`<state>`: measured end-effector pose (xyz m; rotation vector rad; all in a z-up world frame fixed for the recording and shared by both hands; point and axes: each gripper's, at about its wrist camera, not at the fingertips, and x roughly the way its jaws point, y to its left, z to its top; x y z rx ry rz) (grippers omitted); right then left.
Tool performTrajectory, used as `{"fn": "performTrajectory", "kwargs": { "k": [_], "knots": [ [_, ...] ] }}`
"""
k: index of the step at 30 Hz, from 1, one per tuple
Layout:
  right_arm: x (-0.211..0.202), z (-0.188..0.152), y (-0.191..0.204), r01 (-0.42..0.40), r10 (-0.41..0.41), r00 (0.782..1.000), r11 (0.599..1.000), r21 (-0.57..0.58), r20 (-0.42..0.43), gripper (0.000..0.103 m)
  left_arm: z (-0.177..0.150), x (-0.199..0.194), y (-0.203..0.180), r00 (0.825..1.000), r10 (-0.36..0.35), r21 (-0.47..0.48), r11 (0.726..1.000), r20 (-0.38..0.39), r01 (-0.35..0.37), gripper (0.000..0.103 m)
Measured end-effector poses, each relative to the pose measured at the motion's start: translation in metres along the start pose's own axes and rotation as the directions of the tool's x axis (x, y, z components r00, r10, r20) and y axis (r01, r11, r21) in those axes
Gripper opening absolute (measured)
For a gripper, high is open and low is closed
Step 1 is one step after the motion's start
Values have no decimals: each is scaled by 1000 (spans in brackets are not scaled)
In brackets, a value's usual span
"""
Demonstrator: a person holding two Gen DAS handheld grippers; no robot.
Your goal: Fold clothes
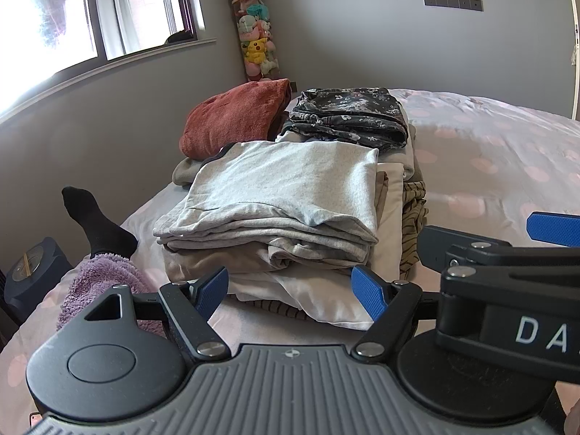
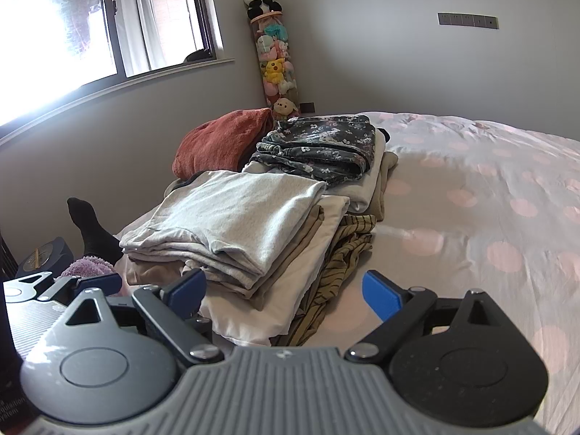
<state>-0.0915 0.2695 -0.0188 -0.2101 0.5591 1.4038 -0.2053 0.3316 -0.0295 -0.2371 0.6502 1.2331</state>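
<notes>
- Grippers: left gripper (image 1: 290,291) and right gripper (image 2: 284,291) both hang with jaws spread wide, nothing between the blue pads, side by side just short of the stack (image 1: 268,224).
- Clothes: folded pieces lie piled on the bed (image 1: 489,159); a grey top (image 1: 286,185) is uppermost, white and striped layers under it, a floral garment (image 1: 348,116) on a second pile behind, a red blanket (image 1: 235,119) beside that.
- Step, as I judge it: between garments; the grey top looks finished and set down.
- Next: find an unfolded piece. None shows clearly on the open bedspread; the striped cloth (image 2: 344,253) spilling from the pile's right edge looks loosest, so a pinch at its hem seems likely.
</notes>
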Motion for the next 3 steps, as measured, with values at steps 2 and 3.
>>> {"fn": "performTrajectory", "kwargs": {
  "k": [2,3],
  "knots": [
    [0,0,0,-1,1,1000,1000,0,0,95,0,0,0,1000,1,1,1000,0,-1,74],
    [0,0,0,-2,2,1000,1000,0,0,95,0,0,1,1000,2,2,1000,-1,-2,74]
  ]
}}
